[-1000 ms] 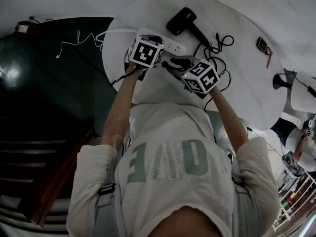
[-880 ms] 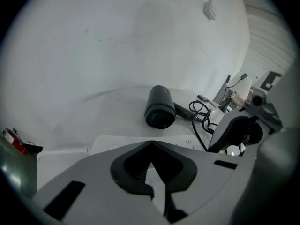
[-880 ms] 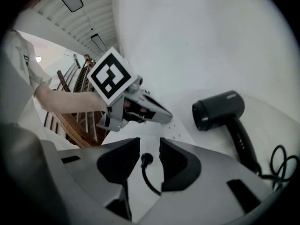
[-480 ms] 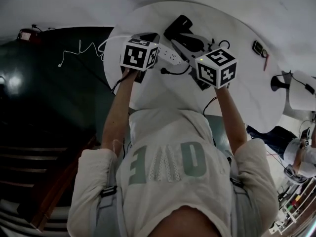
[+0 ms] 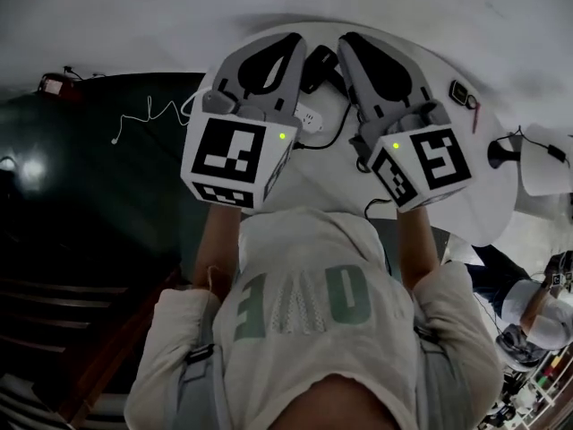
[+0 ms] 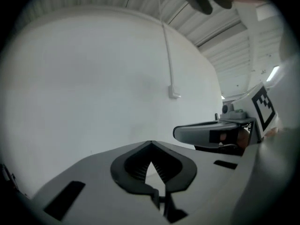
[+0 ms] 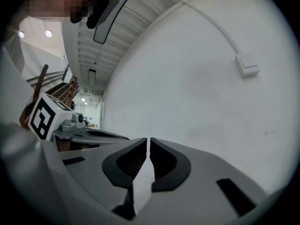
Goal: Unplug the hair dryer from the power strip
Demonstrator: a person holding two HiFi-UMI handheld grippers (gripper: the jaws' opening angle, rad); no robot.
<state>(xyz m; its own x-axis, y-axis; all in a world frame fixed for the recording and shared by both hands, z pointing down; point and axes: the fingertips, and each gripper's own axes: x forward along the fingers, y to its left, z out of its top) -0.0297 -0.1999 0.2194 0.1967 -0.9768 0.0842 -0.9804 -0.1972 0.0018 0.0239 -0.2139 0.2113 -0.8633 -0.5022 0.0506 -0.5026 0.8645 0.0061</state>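
Unplugging looks done, but the plug by the long white power strip point(image 5: 309, 117) is hidden. Grey left gripper point(image 6: 150, 146) is shut and empty; grey right gripper point(image 7: 148, 142) has just been closing on nothing.

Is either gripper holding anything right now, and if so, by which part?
Nothing is held. The left gripper has its jaws together on empty air; the right gripper has just been closing its jaws, nothing between them.

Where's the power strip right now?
In the head view the power strip lies on the round table, just right of the left gripper and below the black hair dryer.
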